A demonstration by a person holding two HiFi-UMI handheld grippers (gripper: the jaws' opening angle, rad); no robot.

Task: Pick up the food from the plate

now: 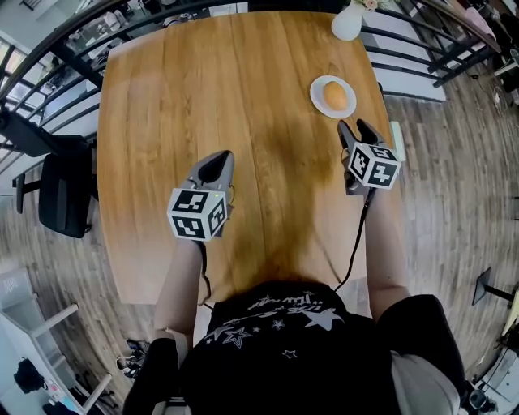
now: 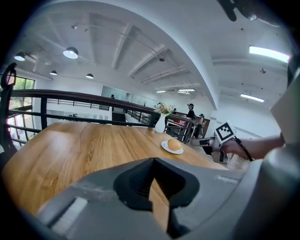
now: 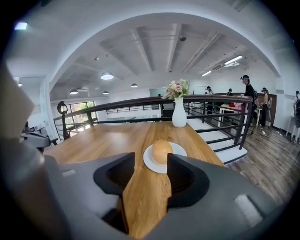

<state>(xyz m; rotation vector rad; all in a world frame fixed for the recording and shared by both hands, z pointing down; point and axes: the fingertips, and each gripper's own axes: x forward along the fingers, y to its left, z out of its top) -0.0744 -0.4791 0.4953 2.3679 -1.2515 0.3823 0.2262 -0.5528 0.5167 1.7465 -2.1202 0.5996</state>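
Note:
A round golden bun (image 1: 335, 96) lies on a small white plate (image 1: 318, 87) near the wooden table's far right edge. My right gripper (image 1: 355, 127) hovers just short of the plate and points at it, open with nothing between its jaws. Through them, in the right gripper view, I see the bun (image 3: 161, 151) on the plate (image 3: 178, 151), still ahead of the fingertips of the gripper (image 3: 151, 157). My left gripper (image 1: 216, 160) is over the middle of the table, shut and empty. In the left gripper view, past the gripper (image 2: 153, 161), the bun (image 2: 174, 145) sits far off.
A white vase (image 1: 347, 23) with flowers stands at the far edge behind the plate. A black railing (image 3: 117, 105) rings the table's far sides. A black chair (image 1: 65, 190) is at the left. The table's right edge (image 1: 388, 121) runs close beside my right gripper. People stand far off at the right.

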